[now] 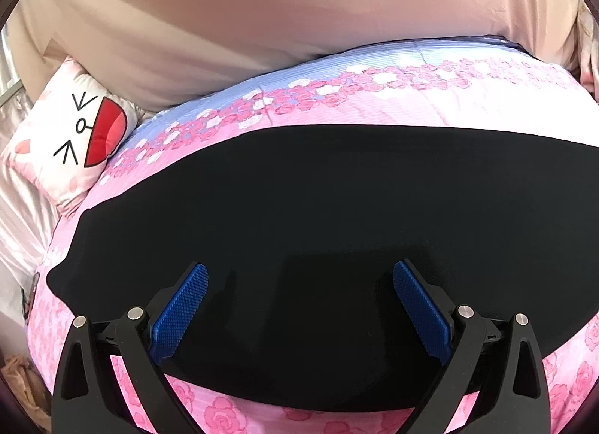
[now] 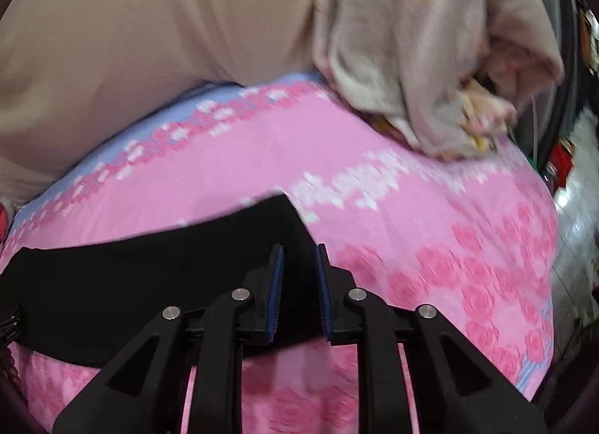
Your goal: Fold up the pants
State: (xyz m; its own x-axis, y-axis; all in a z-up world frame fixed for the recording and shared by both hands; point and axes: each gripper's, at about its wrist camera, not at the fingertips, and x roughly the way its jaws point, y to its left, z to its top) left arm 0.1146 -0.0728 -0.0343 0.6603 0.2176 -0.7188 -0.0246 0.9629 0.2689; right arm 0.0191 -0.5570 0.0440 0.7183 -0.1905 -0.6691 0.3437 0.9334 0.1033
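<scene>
Left wrist — smooth black pants (image 1: pixel 318 217), rose-print quilt (image 1: pixel 374 104)

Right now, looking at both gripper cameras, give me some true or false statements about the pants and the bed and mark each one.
1. The black pants lie on a pink rose-print bedspread. True.
2. The left gripper has its jaws clamped on the fabric. False: its jaws stand wide apart above the pants, gripping nothing.
3. A cushion with a cartoon face sits at the far left of the bed. True.
4. The right gripper is spread as wide as the left. False: its jaws are nearly together, with black fabric seen between them.
5. The pants are blue denim. False: they are plain black.
</scene>
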